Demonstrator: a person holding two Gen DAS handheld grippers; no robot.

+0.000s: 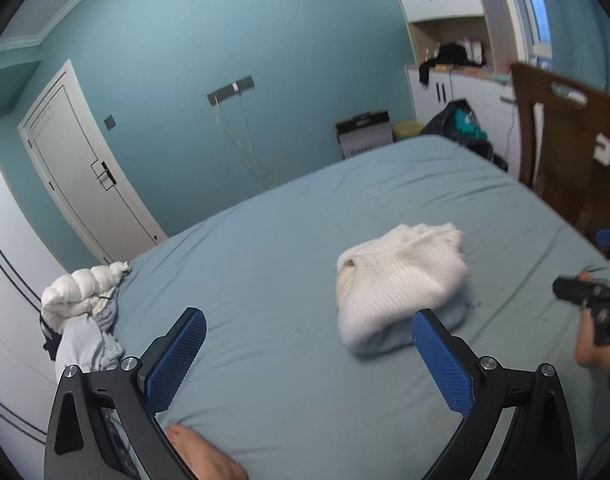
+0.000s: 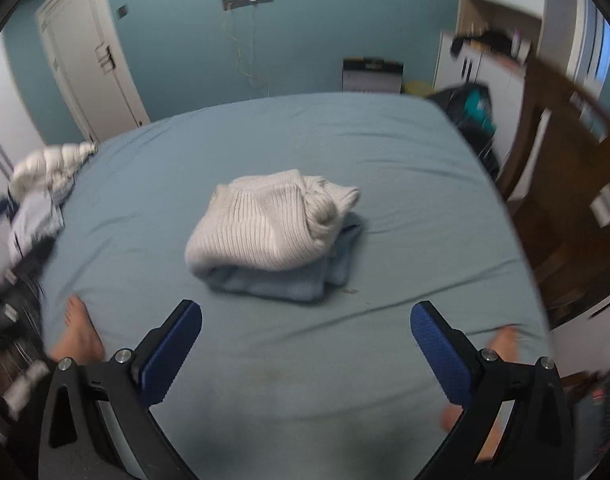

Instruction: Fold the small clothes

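Nearest in: left gripper had its jaws spread wide, nothing between them, hanging over bare sheet. Right gripper was likewise agape & empty. A bare foot sat on the bed by each side of the right-wrist view.

Next out: the white knit sweater lay bundled mid-bed, straight ahead of the right gripper & centred between its fingers. From the left gripper it sat ahead & off to the right, just past the right finger. Long axis ran roughly left-right across the right view. Right gripper looked squarer on, though neither touched it.

Right view showed a light blue garment under the sweater; left view barely hinted at it. Left view caught the other gripper's handle at far right edge.

Further: clothes pile at bed's left edge, well apart. Beyond, door & teal wall.
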